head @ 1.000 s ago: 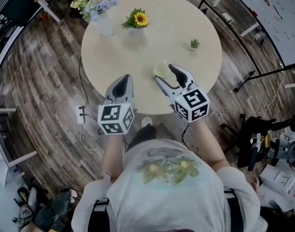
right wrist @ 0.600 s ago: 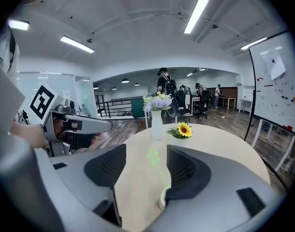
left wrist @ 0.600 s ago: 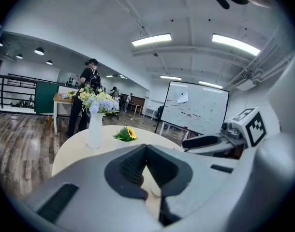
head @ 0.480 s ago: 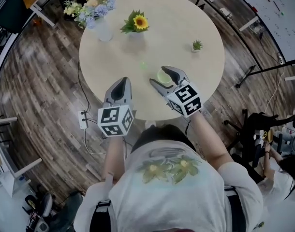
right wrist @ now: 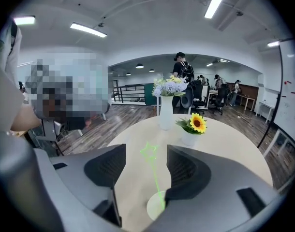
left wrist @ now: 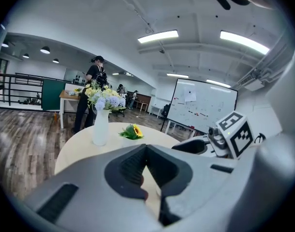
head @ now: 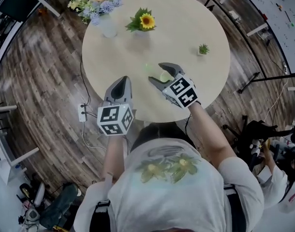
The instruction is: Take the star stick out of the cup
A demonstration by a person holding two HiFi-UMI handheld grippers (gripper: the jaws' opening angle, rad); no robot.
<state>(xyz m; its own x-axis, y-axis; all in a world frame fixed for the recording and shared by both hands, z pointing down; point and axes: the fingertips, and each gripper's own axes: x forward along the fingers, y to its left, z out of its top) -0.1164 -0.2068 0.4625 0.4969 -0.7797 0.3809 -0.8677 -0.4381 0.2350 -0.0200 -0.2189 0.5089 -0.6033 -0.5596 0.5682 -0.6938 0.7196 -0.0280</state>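
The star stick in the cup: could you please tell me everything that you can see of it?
The star stick is a thin, translucent, bright green rod topped by an outlined five-point star, plastic by its look. Its foot sits in the pale cup on the round table, and it stands tilted, not upright. The star rises between the open jaws of the right gripper, ungripped. Whether the lower rod touches a jaw is unclear.

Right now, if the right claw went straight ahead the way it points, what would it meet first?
Probably the green star stick, standing in the cup between the open jaws of the right claw; the cup sits just below it. Distance is hard to judge.
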